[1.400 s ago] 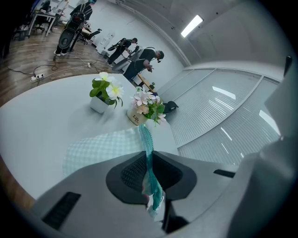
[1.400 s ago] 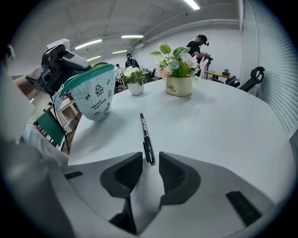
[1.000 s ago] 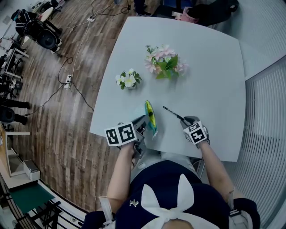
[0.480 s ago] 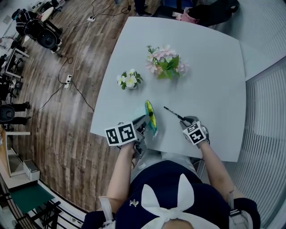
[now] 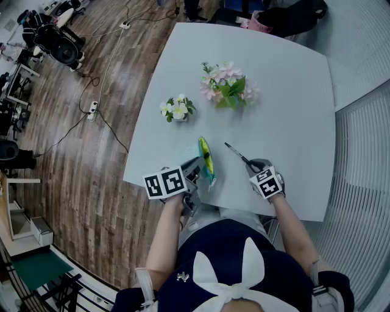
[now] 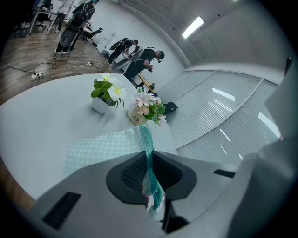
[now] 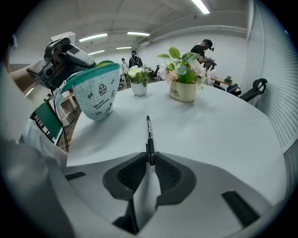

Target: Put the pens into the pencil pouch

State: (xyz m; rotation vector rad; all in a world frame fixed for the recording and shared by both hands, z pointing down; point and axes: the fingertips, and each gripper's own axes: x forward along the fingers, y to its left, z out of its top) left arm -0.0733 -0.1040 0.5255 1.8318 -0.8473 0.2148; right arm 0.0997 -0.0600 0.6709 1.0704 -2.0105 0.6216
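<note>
On the table (image 5: 292,91) I see the pouch (image 5: 206,159) just left of the pen (image 5: 237,153), mid-frame — small flower pot (image 5: 177,110) and larger bouquet (image 5: 226,84) above them.

1. You face a pale grey table (image 5: 292,91) with rounded corners, and the rest of the room lies around it.
2. Left of the table runs a dark wood-plank floor (image 5: 67,177), with black cables and a white power strip (image 5: 93,108) lying on it.
3. Right of the table stand white slatted panels (image 5: 365,201).
4. Beyond the table's far edge sits a dark bag (image 5: 292,13).
5. Above the table, ceiling strip lights (image 7: 93,37) glow.
</note>
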